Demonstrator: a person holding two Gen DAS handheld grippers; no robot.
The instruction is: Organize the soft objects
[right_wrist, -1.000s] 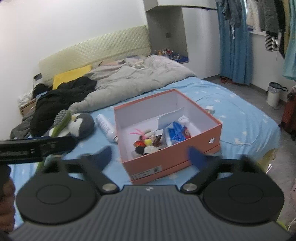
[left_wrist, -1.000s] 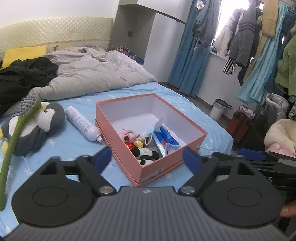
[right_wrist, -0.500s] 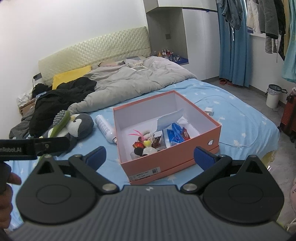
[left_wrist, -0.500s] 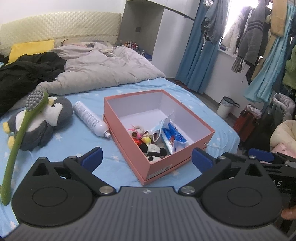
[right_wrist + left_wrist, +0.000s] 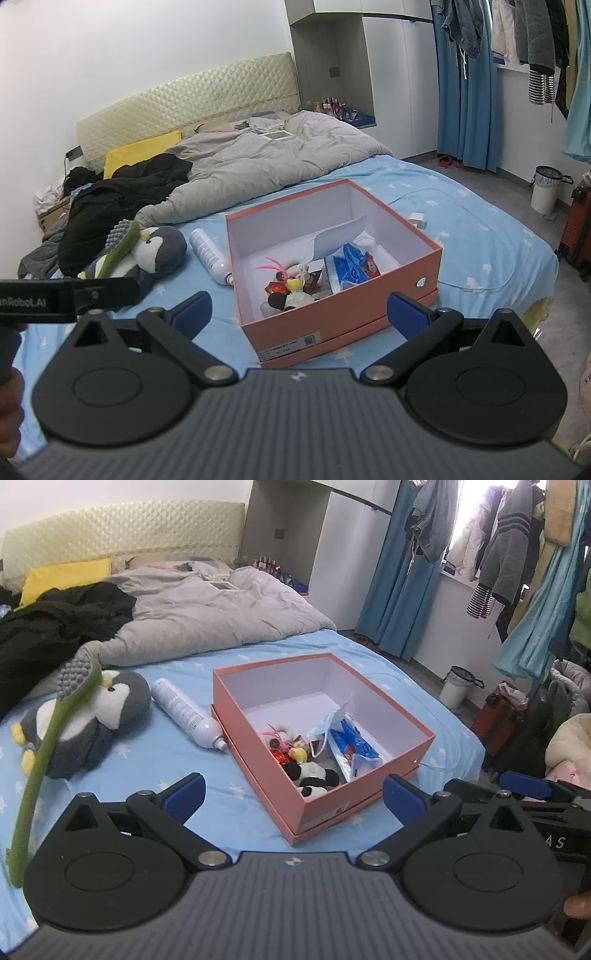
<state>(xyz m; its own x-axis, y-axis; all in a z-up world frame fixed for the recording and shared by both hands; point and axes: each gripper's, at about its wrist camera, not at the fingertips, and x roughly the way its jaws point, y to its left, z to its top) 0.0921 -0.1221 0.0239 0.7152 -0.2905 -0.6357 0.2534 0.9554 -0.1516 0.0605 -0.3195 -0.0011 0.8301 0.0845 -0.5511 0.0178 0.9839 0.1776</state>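
An open pink box point(image 5: 369, 795) stands on the blue bed. It holds a small panda plush point(image 5: 314, 775), a blue packet point(image 5: 351, 744), a face mask and other small toys. Left of it lie a white spray can point(image 5: 184, 712) and a grey penguin plush point(image 5: 85, 723), with a green long-handled brush point(image 5: 48, 746) leaning across the penguin. My left gripper point(image 5: 293, 798) hovers open in front of the box with nothing between its fingers. In the right wrist view the box point(image 5: 332, 321), penguin point(image 5: 159, 247) and can point(image 5: 210, 254) show again. My right gripper point(image 5: 299, 314) is open and holds nothing.
A grey duvet point(image 5: 207, 613), black clothes point(image 5: 55, 624) and a yellow pillow point(image 5: 62, 576) fill the head of the bed. A white cable and charger point(image 5: 417, 221) lie right of the box. Past the bed's right edge are hanging clothes, a small bin point(image 5: 546, 188) and a suitcase.
Both pairs of jaws have spread a little wider. The left view has shifted slightly, so the box sits a bit further right. Nothing on the bed has moved.
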